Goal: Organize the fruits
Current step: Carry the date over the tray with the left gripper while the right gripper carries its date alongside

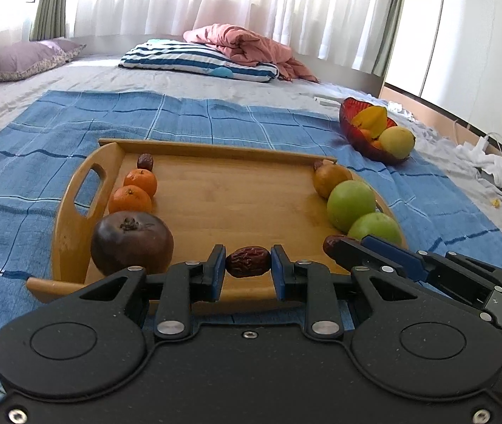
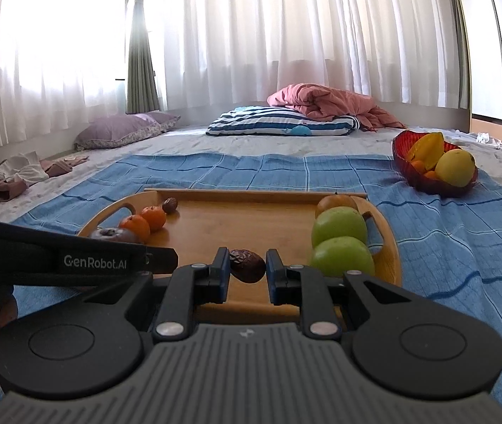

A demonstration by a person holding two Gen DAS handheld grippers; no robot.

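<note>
Both claws are over the near rim of the oval wooden tray with cut-out handles (image 1: 74,219), which sits on a blue checked cloth (image 1: 215,113) on the bed.

My left claw (image 1: 248,263): jaws narrow, both blue pads touching a wrinkled dark-red date (image 1: 248,261) that sits between them. It's at the tray's near edge; can't tell if it's lifted or resting on the wood.

My right claw (image 2: 247,265): jaws narrow around a second wrinkled dark-brown date (image 2: 247,265). Left pad touching it; right pad looks just off the fruit, so I can't tell if the grip is closed. This claw shows in the left view at the lower right, tip by that date (image 1: 332,243).

Left side of the tray, near to far in a row: a large dark purple-brown round fruit with a dried calyx (image 1: 131,242), two small orange mandarins (image 1: 130,199) (image 1: 140,182), a small brown date (image 1: 145,162).

Right side, near to far: two round green apples (image 1: 374,229) (image 1: 350,205), touching, then a yellow-brown round fruit (image 1: 330,178).

A red ribbed glass bowl (image 1: 348,120) sits well apart at the far right on the cloth edge, holding a yellow star fruit (image 1: 373,118), a pale yellow round fruit (image 1: 396,140) and small orange fruit underneath.
</note>
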